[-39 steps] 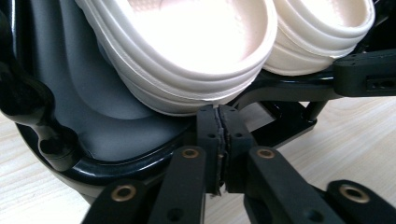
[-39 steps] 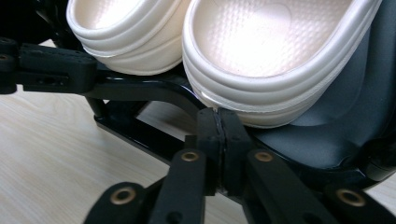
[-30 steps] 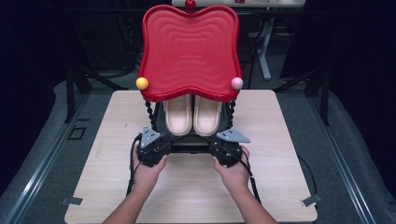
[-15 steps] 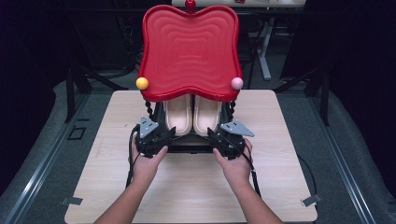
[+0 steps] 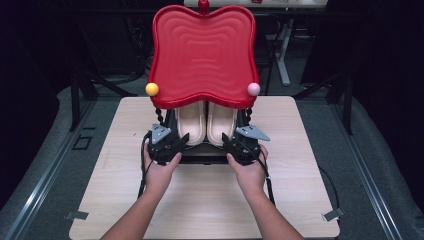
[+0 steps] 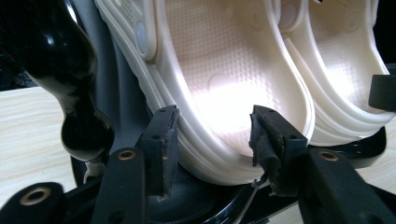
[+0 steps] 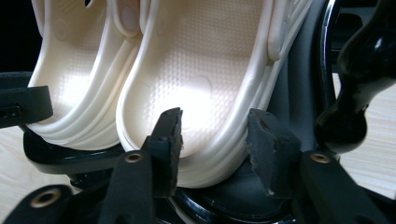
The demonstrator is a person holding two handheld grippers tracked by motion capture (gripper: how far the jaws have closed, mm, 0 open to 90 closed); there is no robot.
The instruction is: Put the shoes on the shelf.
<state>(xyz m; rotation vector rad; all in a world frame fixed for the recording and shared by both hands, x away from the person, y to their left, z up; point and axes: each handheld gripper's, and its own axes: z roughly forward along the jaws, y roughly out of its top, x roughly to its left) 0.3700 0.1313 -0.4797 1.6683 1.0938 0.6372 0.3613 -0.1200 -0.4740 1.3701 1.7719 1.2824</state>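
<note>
Two cream clogs: left clog (image 5: 190, 125) and right clog (image 5: 222, 124), side by side and touching, heels toward the person, resting on the lower shelf (image 5: 202, 155) of a black stand, under its red wavy top tray (image 5: 203, 55). Near the middle of the table (image 5: 300, 200), somewhat toward the far edge.

At the left clog's heel (image 6: 224, 140), left gripper (image 5: 172, 146), released: jaws just opened, pads standing either side of the heel rim (a gap visible at each pad in the left gripper view), nothing clamped. At the right clog's heel (image 7: 205, 135), right gripper (image 5: 235, 145), likewise let go, jaws just opened, pads astride the heel without pressing. Left hand (image 5: 159, 167) and right hand (image 5: 248, 170) behind them, forearms entering from the near edge.

Black turned posts (image 6: 70, 93) rising from the shelf just outside each clog; a yellow ball (image 5: 152, 89) and a pink ball (image 5: 253, 89) at the tray's front corners.

Pale wood-grain tabletop, bare in front and to both sides of the stand, with wide free room toward the near edge and less beyond the stand. Grey carpeted floor (image 5: 380, 165) around, dark room behind, with black frames and the legs of another desk (image 5: 282, 55) (dim, details unclear).
</note>
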